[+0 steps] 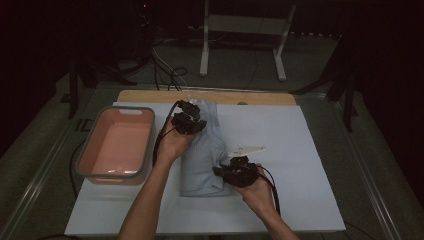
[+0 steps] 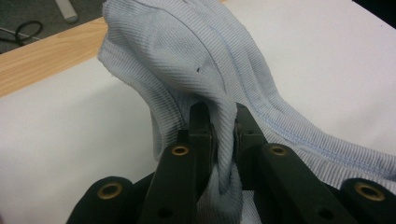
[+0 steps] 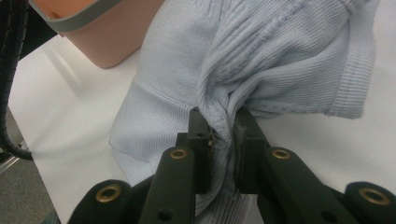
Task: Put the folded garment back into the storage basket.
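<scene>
My left fingers (image 2: 223, 135) clamp the far end of the pale blue garment (image 1: 202, 155) and my right fingers (image 3: 223, 133) its near edge, its length running away from me along the bench (image 1: 300, 150), beside the pink tub (image 1: 120, 142).

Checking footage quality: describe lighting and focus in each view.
High view: dim, room beyond the table nearly black, detail soft. Left gripper view: brighter, light blue ribbed garment sharp, near jaw bases soft. Right gripper view: evenly lit, ribbing crisp, pink basin slightly blurred.
</scene>
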